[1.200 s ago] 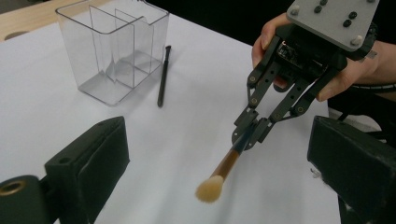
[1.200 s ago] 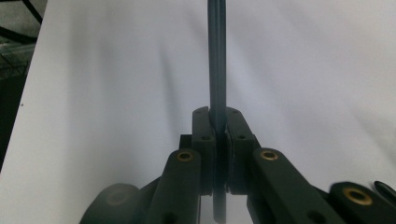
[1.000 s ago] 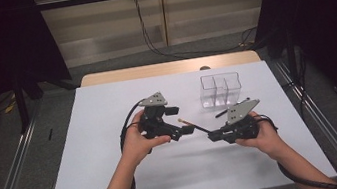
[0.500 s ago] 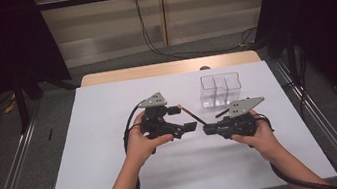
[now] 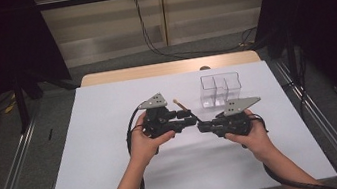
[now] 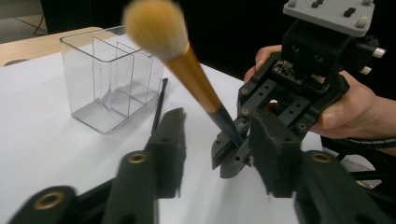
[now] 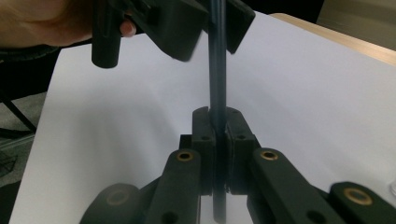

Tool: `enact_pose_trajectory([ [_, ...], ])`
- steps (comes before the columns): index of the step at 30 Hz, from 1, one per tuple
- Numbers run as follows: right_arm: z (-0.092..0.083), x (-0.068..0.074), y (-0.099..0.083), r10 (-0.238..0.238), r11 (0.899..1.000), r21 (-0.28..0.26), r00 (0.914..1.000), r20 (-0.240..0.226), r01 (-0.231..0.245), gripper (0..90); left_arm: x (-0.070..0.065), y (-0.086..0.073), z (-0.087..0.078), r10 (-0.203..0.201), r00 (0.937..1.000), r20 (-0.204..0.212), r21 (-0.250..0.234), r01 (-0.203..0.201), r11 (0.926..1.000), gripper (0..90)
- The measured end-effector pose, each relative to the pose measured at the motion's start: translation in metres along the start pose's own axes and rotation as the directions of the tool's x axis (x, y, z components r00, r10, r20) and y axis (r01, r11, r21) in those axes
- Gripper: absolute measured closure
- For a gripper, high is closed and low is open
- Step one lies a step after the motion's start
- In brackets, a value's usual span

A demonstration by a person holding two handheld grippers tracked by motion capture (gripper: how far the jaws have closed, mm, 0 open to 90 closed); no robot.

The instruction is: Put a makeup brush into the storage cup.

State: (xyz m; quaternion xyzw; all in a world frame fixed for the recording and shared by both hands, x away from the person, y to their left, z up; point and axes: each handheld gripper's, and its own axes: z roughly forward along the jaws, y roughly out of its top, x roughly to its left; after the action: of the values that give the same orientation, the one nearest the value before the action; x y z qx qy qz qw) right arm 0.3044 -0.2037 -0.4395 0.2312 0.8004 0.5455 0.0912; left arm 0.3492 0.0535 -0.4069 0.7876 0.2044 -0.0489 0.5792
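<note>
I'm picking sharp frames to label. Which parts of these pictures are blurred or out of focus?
Left gripper view: the brush head is soft and the near jaws are blurred; the clear organizer stays sharp. Right gripper view: the far hand-held gripper at the top is blurred. High view: evenly lit, soft.

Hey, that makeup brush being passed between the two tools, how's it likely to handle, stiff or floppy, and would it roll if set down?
The makeup brush probably handles stiff: its slim dark handle runs straight from the right tool. Its fluffy bristle head should give softly when pressed. The round handle looks apt to roll on the flat white table.
</note>
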Motion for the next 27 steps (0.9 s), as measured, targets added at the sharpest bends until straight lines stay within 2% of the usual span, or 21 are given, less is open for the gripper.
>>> enact_pose_trajectory([
  [3,0.003,0.003,0.002,-0.013,1.000,0.010,0.9999,0.011,0.013,85.2,0.000,-0.001,0.000,-0.011,0.9999,0.005,0.000,0.011,0.9999,69.3],
  [5,0.004,0.004,0.002,-0.005,1.000,0.007,0.9999,0.012,0.005,85.2,-0.001,-0.001,0.001,-0.021,0.9997,0.016,-0.007,0.021,0.9998,74.1],
  [8,0.006,0.005,0.003,0.003,1.000,0.005,0.9999,0.014,-0.003,85.2,-0.002,0.000,0.001,-0.019,0.9997,0.015,-0.016,0.019,0.9997,75.1],
  [13,0.008,0.006,0.003,0.006,1.000,0.003,0.9998,0.018,-0.006,85.0,-0.002,0.000,0.002,-0.028,0.9989,0.037,-0.036,0.030,0.9989,78.7],
  [15,0.010,0.007,0.003,0.011,1.000,0.004,0.9998,0.016,-0.011,85.0,-0.002,0.000,0.002,-0.043,0.9980,0.046,-0.046,0.045,0.9979,81.0],
  [17,0.012,0.008,0.002,0.016,1.000,0.004,0.9997,0.019,-0.016,85.0,-0.002,-0.001,0.003,-0.037,0.9983,0.045,-0.050,0.039,0.9980,81.2],
  [21,0.014,0.008,0.001,0.036,0.999,-0.005,0.9993,0.013,-0.036,85.0,-0.001,-0.004,0.004,-0.054,0.9972,0.052,-0.070,0.058,0.9959,81.9],
  [27,0.018,0.009,-0.001,0.058,0.998,-0.009,0.9983,0.006,-0.057,85.0,-0.002,-0.007,0.005,-0.056,0.9973,0.048,-0.095,0.060,0.9936,82.5],
])
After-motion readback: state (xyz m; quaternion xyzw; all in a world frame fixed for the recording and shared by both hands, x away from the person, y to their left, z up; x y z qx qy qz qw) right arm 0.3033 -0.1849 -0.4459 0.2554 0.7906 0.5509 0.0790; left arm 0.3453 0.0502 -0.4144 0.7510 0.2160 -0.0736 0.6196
